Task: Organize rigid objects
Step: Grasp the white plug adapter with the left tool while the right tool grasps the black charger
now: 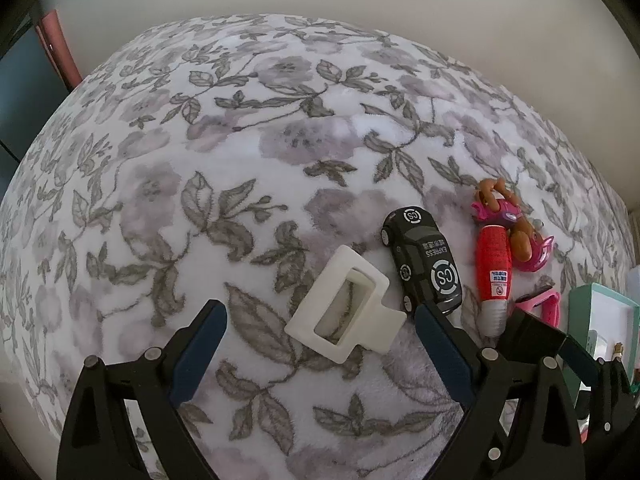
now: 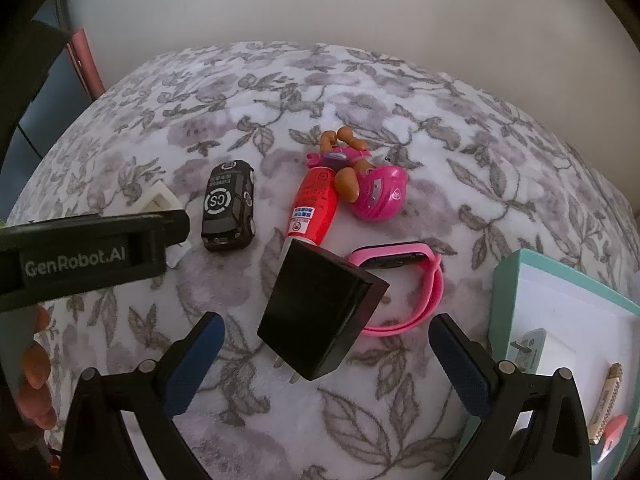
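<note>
Right wrist view: my right gripper is spread wide around the black charger, not clamping yet. Next: close on it and carry it to the teal box at the bed's right edge. Left gripper is released over the white frame. The far half of the bed is open.

Two handheld black grippers, blue finger pads.
Left gripper and right gripper: black plastic frames, silver screws; "GenRobot.AI" lettering on the left's side; bare fingers at edge, possibly gripping the handle.
</note>
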Demonstrator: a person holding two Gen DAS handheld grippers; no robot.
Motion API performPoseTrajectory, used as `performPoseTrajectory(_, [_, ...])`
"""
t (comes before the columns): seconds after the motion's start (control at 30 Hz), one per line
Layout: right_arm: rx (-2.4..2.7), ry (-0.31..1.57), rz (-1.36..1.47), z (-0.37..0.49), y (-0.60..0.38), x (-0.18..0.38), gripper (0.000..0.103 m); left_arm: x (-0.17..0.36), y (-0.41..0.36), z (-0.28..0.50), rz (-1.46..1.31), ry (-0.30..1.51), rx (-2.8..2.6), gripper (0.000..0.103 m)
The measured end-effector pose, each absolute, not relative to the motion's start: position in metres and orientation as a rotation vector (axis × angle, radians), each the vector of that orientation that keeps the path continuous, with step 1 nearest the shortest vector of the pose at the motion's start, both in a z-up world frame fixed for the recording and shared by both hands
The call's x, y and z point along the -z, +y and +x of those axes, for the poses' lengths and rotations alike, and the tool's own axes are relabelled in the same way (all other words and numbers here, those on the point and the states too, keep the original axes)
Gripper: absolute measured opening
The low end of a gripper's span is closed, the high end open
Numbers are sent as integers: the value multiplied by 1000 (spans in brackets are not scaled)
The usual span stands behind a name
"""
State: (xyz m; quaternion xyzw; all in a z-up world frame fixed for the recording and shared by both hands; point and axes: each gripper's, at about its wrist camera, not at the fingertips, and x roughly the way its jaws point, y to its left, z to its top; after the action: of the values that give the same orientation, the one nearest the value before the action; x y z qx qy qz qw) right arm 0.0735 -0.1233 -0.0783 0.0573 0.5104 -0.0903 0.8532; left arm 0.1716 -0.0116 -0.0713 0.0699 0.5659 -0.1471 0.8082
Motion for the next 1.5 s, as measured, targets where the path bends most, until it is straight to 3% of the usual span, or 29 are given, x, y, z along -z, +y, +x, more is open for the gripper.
performPoseTrajectory(0.03, [193, 1076, 112, 74, -123, 78, 103, 71, -11, 172, 146, 1211, 315, 96])
performPoseTrajectory(0.43, [197, 1014, 162, 65, -137, 58, 103, 59, -3, 174, 100, 1188, 311, 96])
performPoseTrajectory(0.8, [201, 834, 256, 50, -159, -3, 103, 51, -1, 173, 80, 1164, 323, 96])
performPoseTrajectory(0.97, [180, 889, 240, 56, -155, 10, 102, 60, -5, 171, 98, 1188, 330, 96])
performPoseTrajectory(1.2, [149, 984, 225, 62, -142, 43, 92, 70, -8, 171, 118, 1213, 328, 95])
performPoseTrajectory(1.3, [148, 1007, 229, 64, -140, 55, 84, 76, -10, 171, 132, 1225, 328, 86])
performPoseTrajectory(1.4, [148, 1022, 247, 66, -141, 63, 78, 80, -12, 171, 134, 1240, 336, 70])
performPoseTrajectory(1.43, [148, 1023, 253, 66, -141, 64, 75, 82, -13, 170, 133, 1249, 345, 59])
performPoseTrajectory(1.5, [149, 1023, 267, 67, -142, 67, 71, 84, -13, 169, 139, 1251, 349, 56])
